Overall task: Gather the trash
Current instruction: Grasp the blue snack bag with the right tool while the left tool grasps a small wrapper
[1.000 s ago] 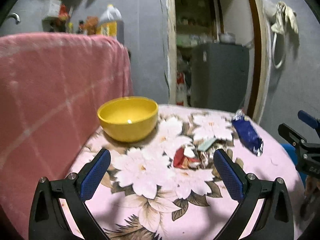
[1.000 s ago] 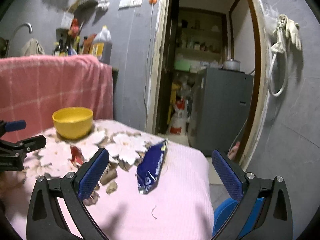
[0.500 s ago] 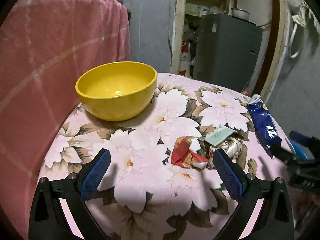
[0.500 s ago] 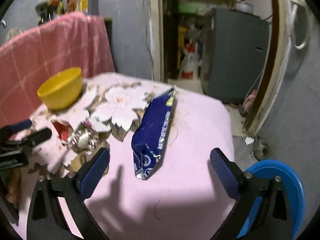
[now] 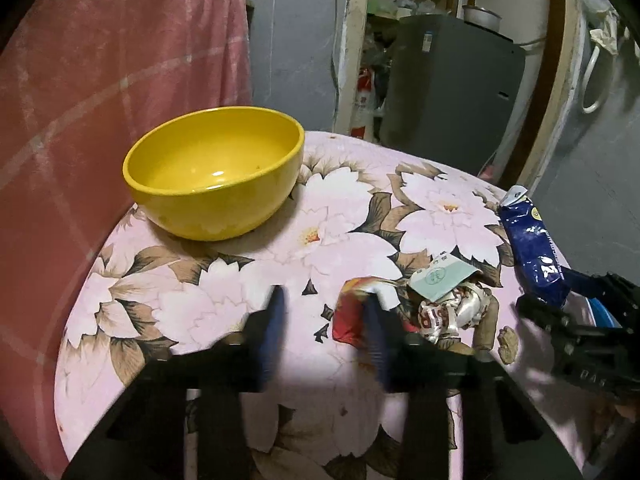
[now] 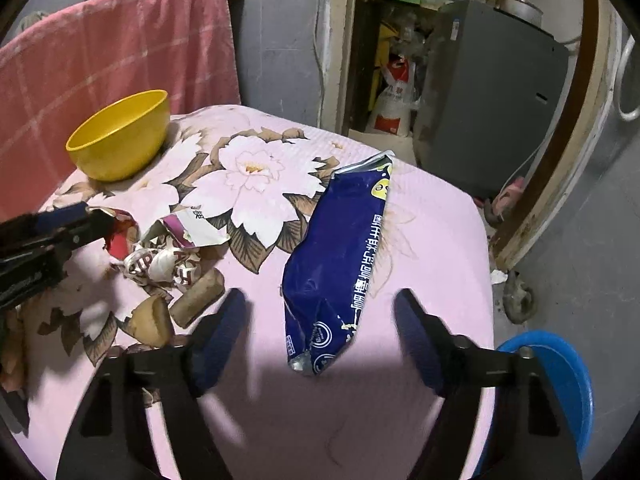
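Note:
On the floral pink tablecloth (image 5: 224,308) lies a red wrapper (image 5: 346,322) beside a crumpled white-and-red wrapper (image 5: 448,314) and a pale green paper slip (image 5: 438,278). My left gripper (image 5: 325,330) hangs just above the cloth, its jaws closing, the right finger over the red wrapper's middle and the left finger well clear of it. A long blue snack bag (image 6: 340,248) lies with its lower end between the fingers of my right gripper (image 6: 320,332). Those jaws are closing too, and neither pad touches the bag. A yellow bowl (image 5: 212,176) stands at the back left.
Brown cork-like pieces (image 6: 198,298) lie near the crumpled wrapper (image 6: 160,264). A blue bin (image 6: 560,376) stands on the floor past the table's right edge. A pink checked cloth (image 5: 100,100) hangs behind the bowl, and a grey cabinet (image 6: 492,92) stands in the doorway.
Both grippers have come forward and down over the table. Both pairs of jaws have gone from wide open to much narrower, the left far more than the right.

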Action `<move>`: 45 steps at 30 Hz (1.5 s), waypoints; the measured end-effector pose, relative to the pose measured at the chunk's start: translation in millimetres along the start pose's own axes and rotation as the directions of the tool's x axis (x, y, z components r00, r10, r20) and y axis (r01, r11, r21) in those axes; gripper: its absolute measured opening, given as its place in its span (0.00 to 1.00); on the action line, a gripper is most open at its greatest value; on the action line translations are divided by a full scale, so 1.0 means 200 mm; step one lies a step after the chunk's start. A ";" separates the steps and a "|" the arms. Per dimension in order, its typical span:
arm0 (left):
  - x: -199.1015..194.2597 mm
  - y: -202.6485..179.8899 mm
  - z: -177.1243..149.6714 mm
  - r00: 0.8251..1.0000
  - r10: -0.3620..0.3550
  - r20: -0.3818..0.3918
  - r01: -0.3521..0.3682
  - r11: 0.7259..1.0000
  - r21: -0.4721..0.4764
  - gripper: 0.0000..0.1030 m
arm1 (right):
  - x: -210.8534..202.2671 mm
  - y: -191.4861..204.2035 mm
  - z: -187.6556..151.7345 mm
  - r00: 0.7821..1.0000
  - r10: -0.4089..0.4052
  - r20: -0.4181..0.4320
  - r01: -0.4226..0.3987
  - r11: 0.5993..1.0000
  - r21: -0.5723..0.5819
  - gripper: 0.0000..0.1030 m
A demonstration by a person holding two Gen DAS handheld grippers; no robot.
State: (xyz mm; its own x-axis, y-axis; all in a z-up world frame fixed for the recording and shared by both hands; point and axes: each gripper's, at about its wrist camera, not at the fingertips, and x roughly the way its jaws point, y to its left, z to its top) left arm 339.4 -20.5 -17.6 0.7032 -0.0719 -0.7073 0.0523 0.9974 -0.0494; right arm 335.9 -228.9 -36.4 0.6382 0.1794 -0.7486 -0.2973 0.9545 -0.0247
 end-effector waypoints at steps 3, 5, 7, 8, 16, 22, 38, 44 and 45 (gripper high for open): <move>0.00 0.00 0.00 1.000 -0.009 -0.004 0.009 1.000 0.000 0.08 | 0.00 -0.04 0.00 0.999 0.041 -0.003 -0.041 0.998 0.040 0.39; -0.01 -0.01 0.00 1.000 -0.014 0.004 0.014 1.000 0.001 0.04 | 0.00 -0.06 -0.01 0.997 0.076 0.001 -0.076 0.995 0.068 0.30; -0.02 -0.02 0.00 1.000 -0.023 0.014 0.023 1.000 0.001 0.04 | 0.00 -0.07 -0.01 0.995 0.101 0.002 -0.101 0.992 0.079 0.29; -0.03 -0.02 0.00 0.999 -0.026 0.020 0.026 1.000 0.001 0.04 | 0.00 -0.08 -0.01 0.994 0.112 0.004 -0.112 0.990 0.083 0.28; -0.21 -0.03 -0.02 0.991 -0.022 0.134 0.025 0.999 -0.023 0.04 | -0.09 -0.08 -0.07 0.987 0.122 0.100 -0.130 0.989 0.070 0.09; -0.34 -0.09 0.01 0.980 -0.058 0.190 0.063 0.998 -0.022 0.04 | -0.24 -0.06 -0.10 0.961 0.101 0.256 -0.107 0.994 0.012 0.09; -0.63 -0.57 0.15 0.884 -0.278 0.377 0.257 0.961 0.106 0.04 | -0.82 -0.25 -0.23 0.803 -0.078 0.591 0.034 0.996 0.085 0.09; -0.57 -0.85 0.17 0.862 -0.372 0.344 0.330 0.928 0.175 0.04 | -0.87 -0.44 -0.32 0.803 -0.181 0.568 0.079 0.977 0.199 0.09; -0.55 -0.90 0.16 0.861 -0.388 0.329 0.346 0.921 0.181 0.04 | -0.87 -0.47 -0.33 0.806 -0.197 0.558 0.086 0.972 0.220 0.09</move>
State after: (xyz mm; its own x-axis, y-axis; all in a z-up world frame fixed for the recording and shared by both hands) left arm 275.5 -191.5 92.9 0.8183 -0.4497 -0.3580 0.4198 0.8930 -0.1624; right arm 205.9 -365.7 52.4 0.9692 0.0891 -0.2294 -0.0780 0.9953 0.0572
